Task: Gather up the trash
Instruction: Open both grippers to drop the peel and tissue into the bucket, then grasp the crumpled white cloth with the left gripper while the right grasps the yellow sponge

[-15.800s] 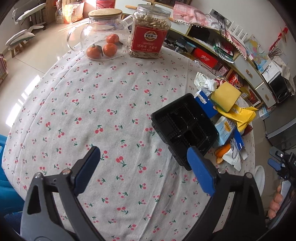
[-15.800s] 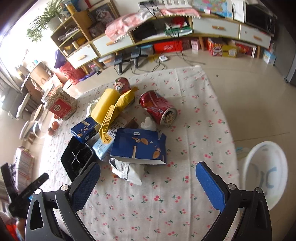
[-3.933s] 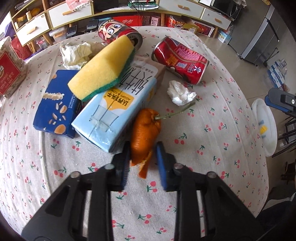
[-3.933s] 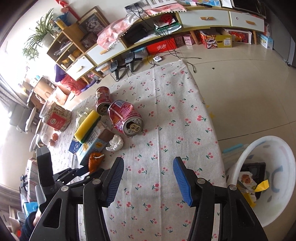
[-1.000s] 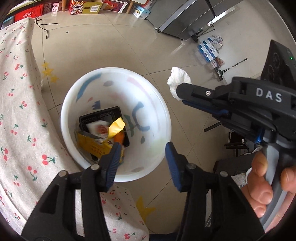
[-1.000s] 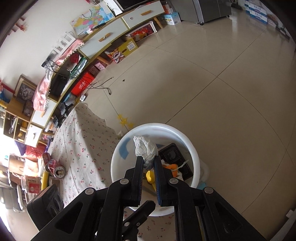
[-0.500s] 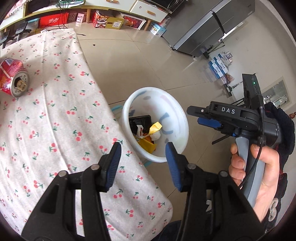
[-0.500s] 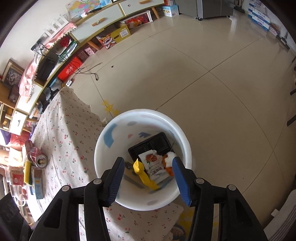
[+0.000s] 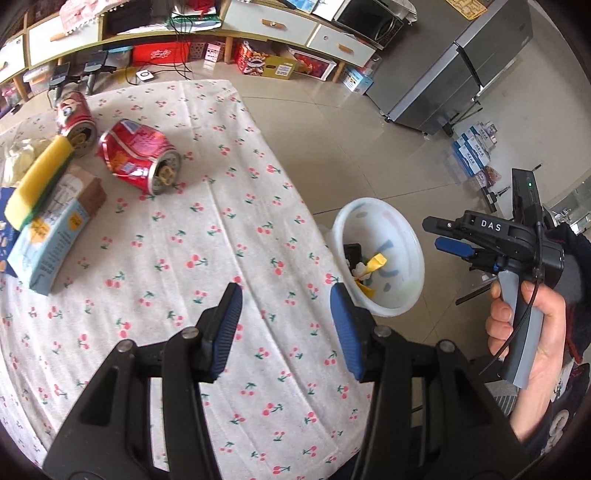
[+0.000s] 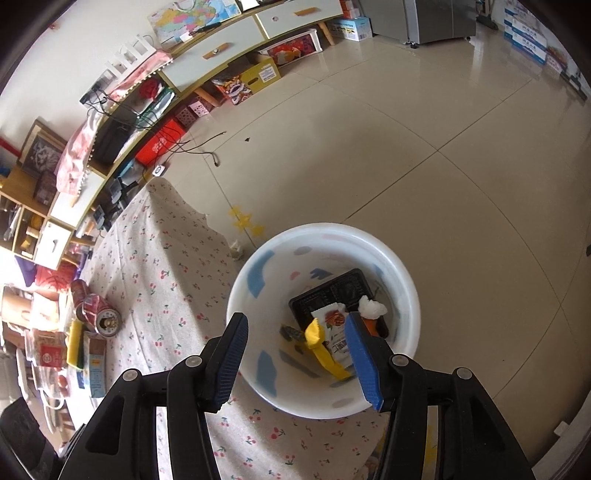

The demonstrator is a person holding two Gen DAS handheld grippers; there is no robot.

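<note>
My left gripper (image 9: 286,328) is open and empty above the cherry-print tablecloth (image 9: 207,236). On the cloth at left lie a crushed red can (image 9: 138,160), a second red can (image 9: 75,120), a yellow sponge (image 9: 38,181) and a pale blue carton (image 9: 55,236). My right gripper (image 10: 295,360) is open and empty above the white trash bin (image 10: 406,295); it also shows in the left wrist view (image 9: 448,236). The bin (image 9: 412,240) on the floor holds a black tray (image 10: 332,291), a white tissue wad (image 10: 372,307), a snack wrapper (image 10: 332,325) and a yellow wrapper (image 10: 323,350).
The table edge (image 10: 218,258) runs beside the bin. A low cabinet (image 9: 258,22) with boxes under it lines the far wall. A grey fridge (image 9: 454,70) stands at the right. Tiled floor (image 10: 424,166) lies beyond the bin.
The right gripper opened and the tissue wad dropped into the bin. The left gripper swung from over the bin back over the table, open throughout.
</note>
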